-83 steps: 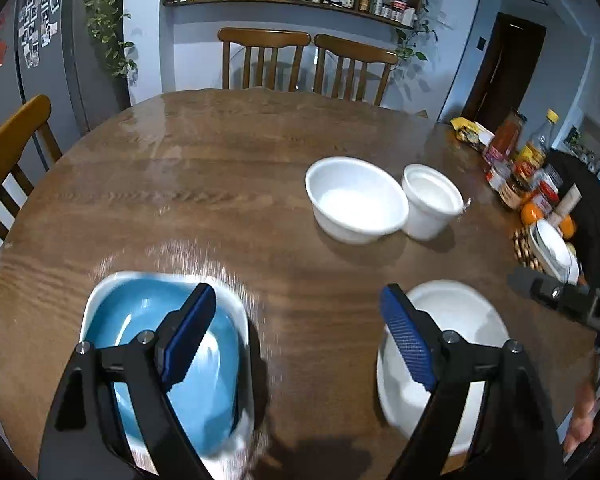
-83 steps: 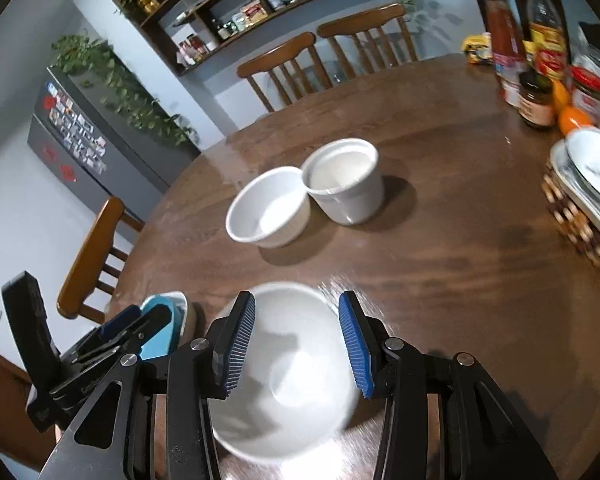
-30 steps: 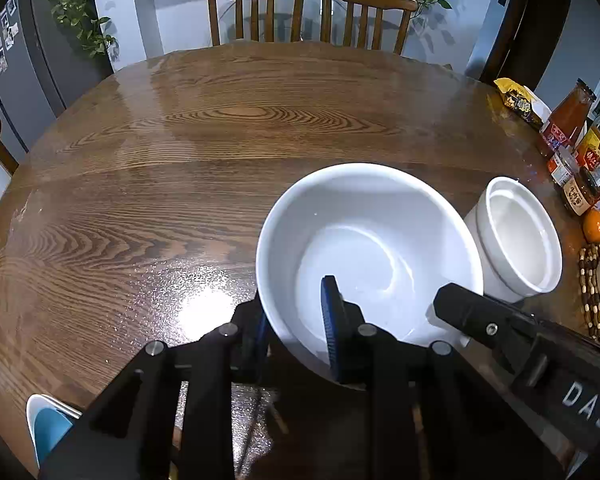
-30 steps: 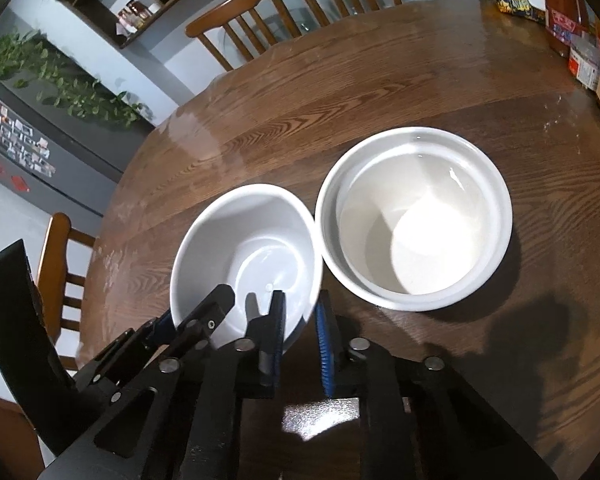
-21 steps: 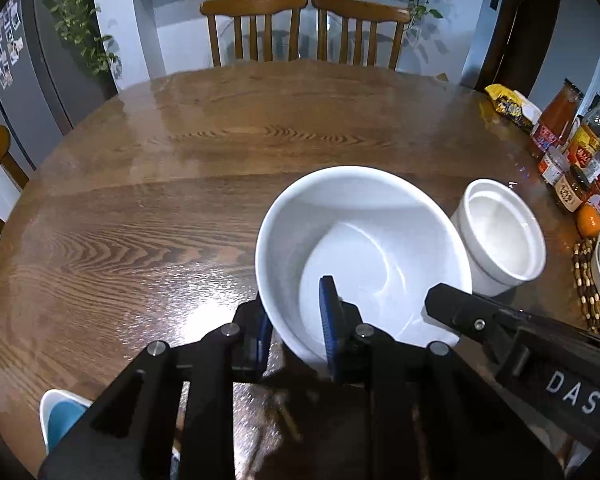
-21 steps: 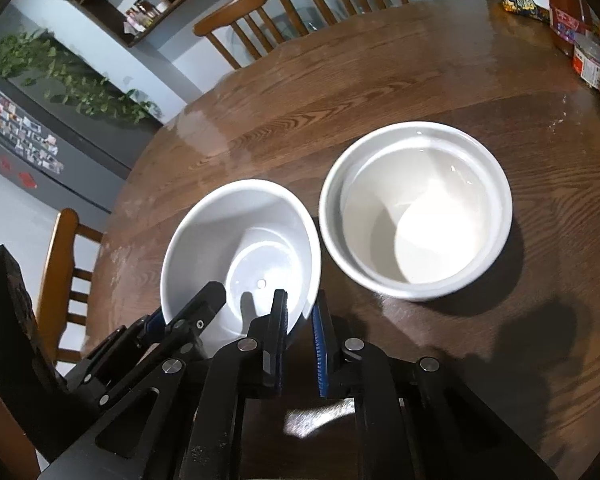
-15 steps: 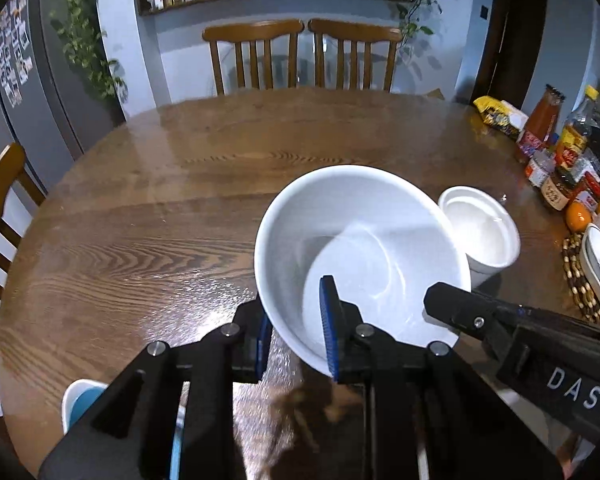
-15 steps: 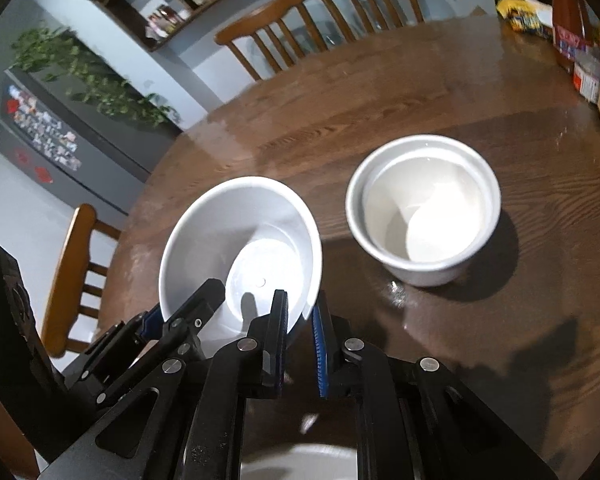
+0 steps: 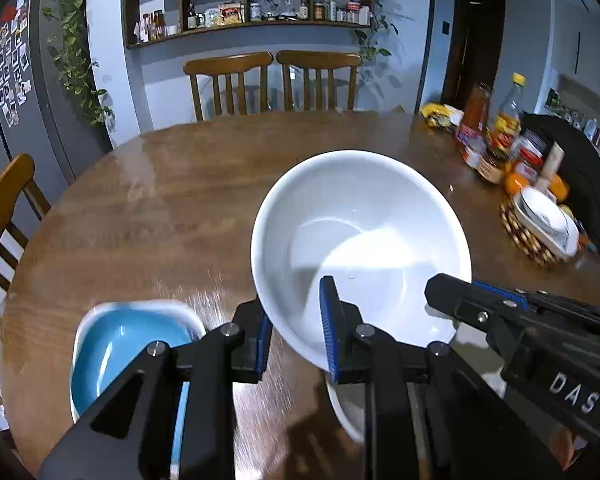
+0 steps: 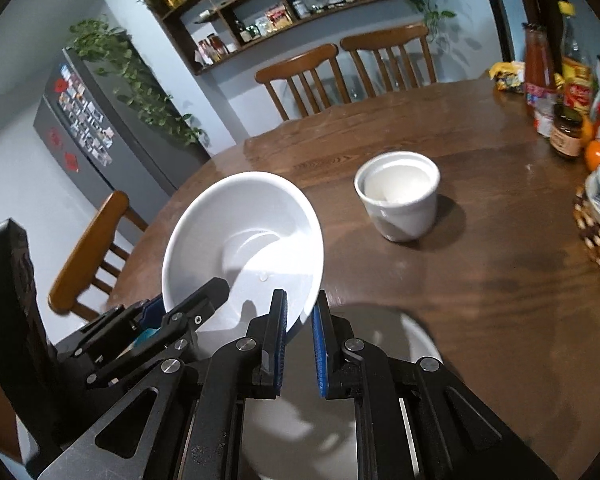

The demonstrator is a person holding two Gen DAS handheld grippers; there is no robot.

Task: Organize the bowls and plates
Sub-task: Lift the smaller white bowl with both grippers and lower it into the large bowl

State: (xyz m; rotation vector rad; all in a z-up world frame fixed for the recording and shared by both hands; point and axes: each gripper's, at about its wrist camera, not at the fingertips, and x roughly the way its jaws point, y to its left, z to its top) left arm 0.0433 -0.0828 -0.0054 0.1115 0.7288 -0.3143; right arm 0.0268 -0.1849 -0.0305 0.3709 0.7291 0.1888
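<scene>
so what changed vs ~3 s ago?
Both grippers, then open above the plates, now grip the white bowl: left gripper and right gripper clamp its near rim and have lifted it off the table, toward the white plate. The white cup and blue dish stayed put.

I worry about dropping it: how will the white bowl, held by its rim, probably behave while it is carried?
The white bowl looks glazed and glossy, so it may slip in the thin rim pinches of the left gripper and right gripper. It hangs tilted, so it could swing. It is probably rigid ceramic, and may chip if dropped.
</scene>
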